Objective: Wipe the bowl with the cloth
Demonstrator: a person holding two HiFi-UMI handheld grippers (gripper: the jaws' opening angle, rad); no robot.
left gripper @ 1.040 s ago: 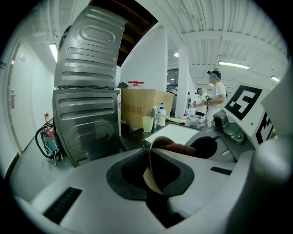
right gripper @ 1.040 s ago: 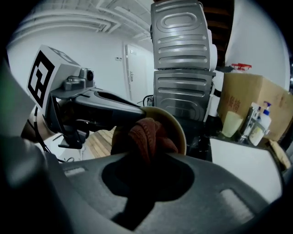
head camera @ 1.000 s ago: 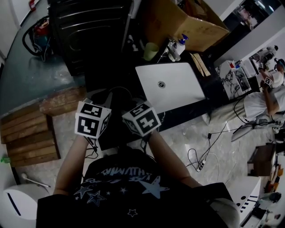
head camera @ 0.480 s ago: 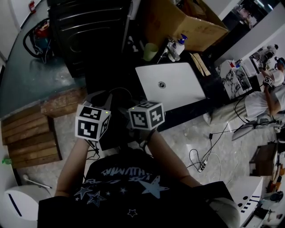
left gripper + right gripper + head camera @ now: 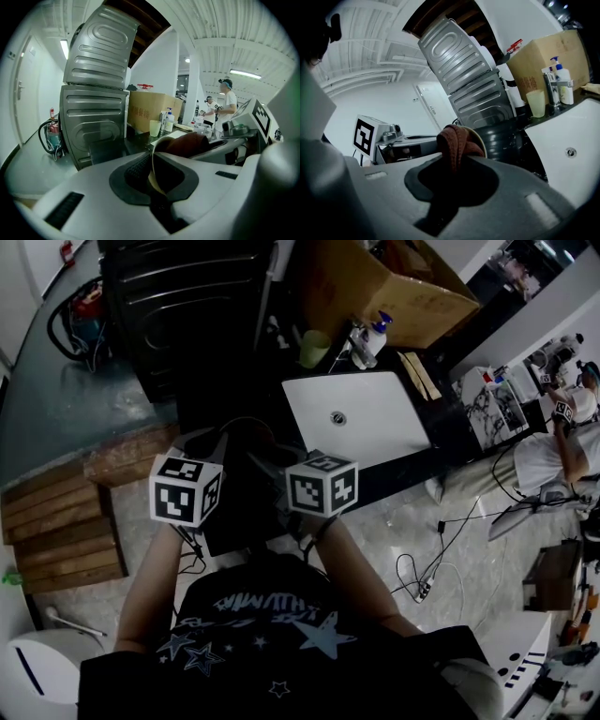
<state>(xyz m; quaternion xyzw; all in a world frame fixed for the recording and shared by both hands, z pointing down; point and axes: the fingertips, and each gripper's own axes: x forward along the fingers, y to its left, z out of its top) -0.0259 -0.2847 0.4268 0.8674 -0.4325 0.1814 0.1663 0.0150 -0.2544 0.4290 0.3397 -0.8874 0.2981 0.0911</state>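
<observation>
A pale bowl (image 5: 153,161) stands on edge with its rim pinched in my left gripper (image 5: 157,176), which is shut on it. A reddish-brown cloth (image 5: 456,143) is bunched in my right gripper (image 5: 454,176), shut on it. The cloth (image 5: 190,143) sits inside the bowl's hollow, pressed against the bowl (image 5: 482,143). In the head view the left gripper's marker cube (image 5: 186,489) and the right gripper's marker cube (image 5: 322,485) sit close together above the dark table's front edge. The jaws, bowl and cloth are hard to see there.
A closed white laptop (image 5: 356,418) lies on the dark table behind the grippers. Farther back are a green cup (image 5: 316,348), a pump bottle (image 5: 376,334) and a cardboard box (image 5: 394,282). A ribbed grey metal appliance (image 5: 96,93) stands at the left. Wooden pallets (image 5: 56,521) and cables (image 5: 422,577) lie on the floor.
The right gripper's cube has rolled and shifted right and slightly up. The left gripper's cube has edged a little to the left.
</observation>
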